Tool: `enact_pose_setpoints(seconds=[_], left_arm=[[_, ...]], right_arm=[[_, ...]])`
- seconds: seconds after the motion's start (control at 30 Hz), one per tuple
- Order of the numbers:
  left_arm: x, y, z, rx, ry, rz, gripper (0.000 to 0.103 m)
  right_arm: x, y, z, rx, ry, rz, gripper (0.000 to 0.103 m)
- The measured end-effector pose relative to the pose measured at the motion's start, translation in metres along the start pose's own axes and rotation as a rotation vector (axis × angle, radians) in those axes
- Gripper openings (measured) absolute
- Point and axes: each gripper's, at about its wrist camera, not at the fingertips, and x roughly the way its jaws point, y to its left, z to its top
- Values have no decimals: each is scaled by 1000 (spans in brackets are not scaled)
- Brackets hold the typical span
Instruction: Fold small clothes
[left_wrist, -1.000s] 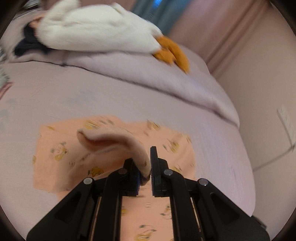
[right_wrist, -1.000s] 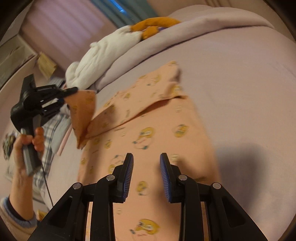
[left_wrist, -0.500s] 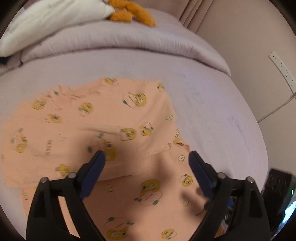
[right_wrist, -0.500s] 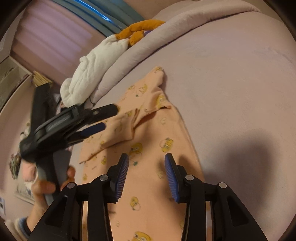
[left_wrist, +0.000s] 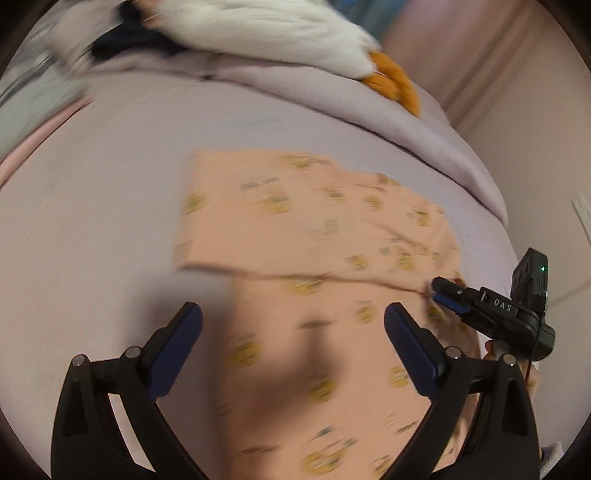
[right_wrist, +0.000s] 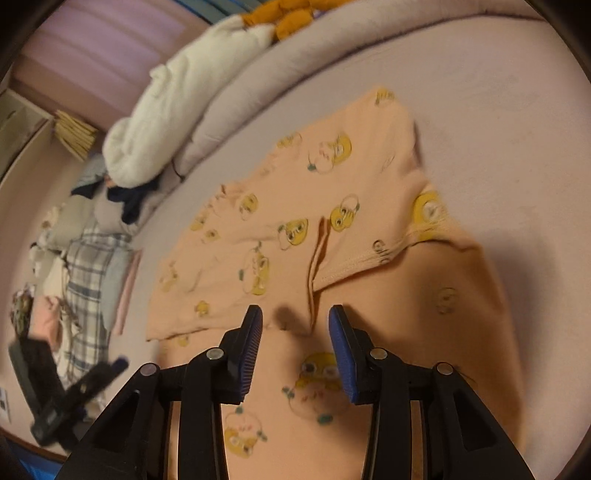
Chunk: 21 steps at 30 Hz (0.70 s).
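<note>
Small peach garment, printed with yellow cartoon faces (print blurred in the left wrist view), lies flat on the lilac bed sheet. One portion is folded over across the rest, its stitched hem edge lying on top. A shallow crease runs along the folded layer.

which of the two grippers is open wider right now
The left gripper: in its own wrist view its blue-padded fingers stand far apart over the peach garment. The right gripper is open too, with a clearly narrower gap.
</note>
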Motion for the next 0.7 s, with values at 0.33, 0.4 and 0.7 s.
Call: enact_pose_setpoints(seconds=[0.33, 0.4, 0.7], left_arm=[[-28, 56, -20, -139, -32, 26, 99], [-27, 55, -21, -138, -32, 21, 99], [-26, 54, -24, -121, -22, 6, 99]], right_arm=[[-8, 29, -3, -116, -57, -63, 6], [-18, 36, 3, -142, -91, -77, 6], [-51, 37, 31, -203, -169, -159, 5]])
